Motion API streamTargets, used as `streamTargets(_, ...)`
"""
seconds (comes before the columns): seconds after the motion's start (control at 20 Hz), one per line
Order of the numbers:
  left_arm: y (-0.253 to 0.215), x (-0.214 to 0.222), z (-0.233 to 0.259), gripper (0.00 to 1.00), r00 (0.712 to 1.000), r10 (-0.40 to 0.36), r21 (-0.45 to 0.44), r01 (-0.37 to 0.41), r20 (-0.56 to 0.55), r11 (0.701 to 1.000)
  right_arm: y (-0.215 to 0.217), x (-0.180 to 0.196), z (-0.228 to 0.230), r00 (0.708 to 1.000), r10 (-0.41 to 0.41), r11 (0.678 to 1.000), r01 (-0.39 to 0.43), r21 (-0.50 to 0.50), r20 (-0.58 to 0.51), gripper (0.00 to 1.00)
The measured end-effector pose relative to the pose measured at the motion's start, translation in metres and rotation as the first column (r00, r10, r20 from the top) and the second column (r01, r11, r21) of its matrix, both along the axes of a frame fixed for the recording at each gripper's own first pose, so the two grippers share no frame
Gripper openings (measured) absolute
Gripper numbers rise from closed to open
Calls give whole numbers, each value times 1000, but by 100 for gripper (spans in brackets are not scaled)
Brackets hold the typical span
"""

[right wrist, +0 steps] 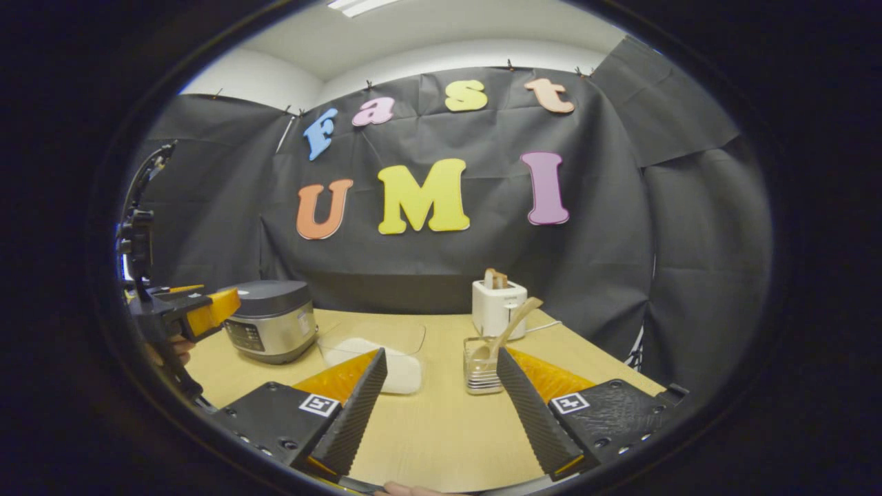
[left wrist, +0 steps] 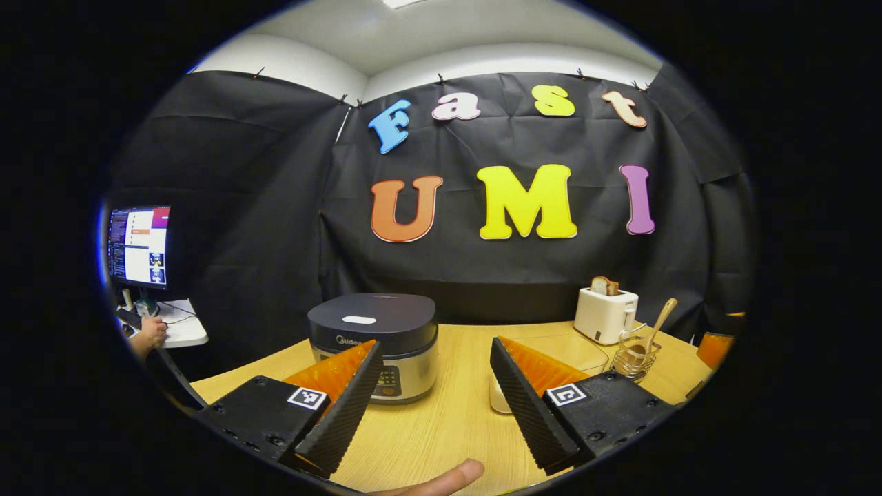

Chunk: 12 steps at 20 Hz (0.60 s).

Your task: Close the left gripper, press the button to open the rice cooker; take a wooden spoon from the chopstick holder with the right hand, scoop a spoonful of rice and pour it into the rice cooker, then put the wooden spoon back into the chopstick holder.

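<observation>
The rice cooker (left wrist: 373, 346) stands on the bench (left wrist: 441, 427) with its lid down, so we judge the first step, pressing the button, not yet done. In the left gripper view it sits ahead and a little to the left, partly behind the left finger, with its control panel facing us. We cannot make out the release button for certain; the pale oval on the lid may be it or only a mark.

Our left gripper (left wrist: 437, 399) has its jaws wide apart and holds nothing. The task wants them closed before the press, so we reckon closing comes first, then a short push forward and leftward to the cooker's front or top. The left gripper is plainly the nearer one: in the right gripper view the rice cooker (right wrist: 270, 318) is far off to the left, with the left gripper (right wrist: 207, 310) just beside it.

The chopstick holder (right wrist: 481, 365) stands just ahead of our right gripper (right wrist: 441, 406), near its right finger, and the wooden spoon (right wrist: 508, 329) leans in it, handle slanting up and to the right. The right jaws are likewise open and empty. A clear container of rice (right wrist: 386, 358) lies between cooker and holder, near the right gripper's left finger. A toaster (right wrist: 497, 306) stands behind the holder.
</observation>
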State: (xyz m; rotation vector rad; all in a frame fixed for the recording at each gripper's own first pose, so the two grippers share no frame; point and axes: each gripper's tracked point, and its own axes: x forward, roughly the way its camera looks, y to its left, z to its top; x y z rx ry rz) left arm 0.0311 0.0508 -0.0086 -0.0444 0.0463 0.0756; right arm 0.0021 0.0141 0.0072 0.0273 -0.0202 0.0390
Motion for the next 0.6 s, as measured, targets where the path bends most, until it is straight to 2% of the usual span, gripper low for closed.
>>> streamTargets(0.05,6,5,1,99,1000,2,-2,-2,-5,1000,1,0,-1,1000,0,1000,0,-1,0,92)
streamTargets(0.1,13,10,2,99,1000,12,3,-12,-11,1000,-1,1,0,1000,-4,1000,4,-3,0,95)
streamTargets(0.15,21,16,6,100,1000,23,10,-23,-9,1000,-2,2,-1,1000,-8,1000,8,-4,-4,92)
streamTargets(0.25,37,30,11,99,999,49,30,-49,-19,998,-3,3,-2,1000,-8,1000,8,3,-5,92)
streamTargets(0.35,45,45,15,100,998,48,47,-46,-34,998,-7,4,-4,1000,-12,1000,12,12,-3,92)
streamTargets(0.4,51,52,16,94,998,49,55,-47,-43,997,-8,4,-6,1000,-13,1000,14,10,-7,92)
streamTargets(0.45,54,60,16,99,998,43,59,-40,-54,997,-10,5,-6,1000,-18,1000,18,5,-12,92)
streamTargets(0.6,63,81,13,96,996,15,51,-10,-88,999,-16,6,-9,999,-31,999,32,10,-9,95)
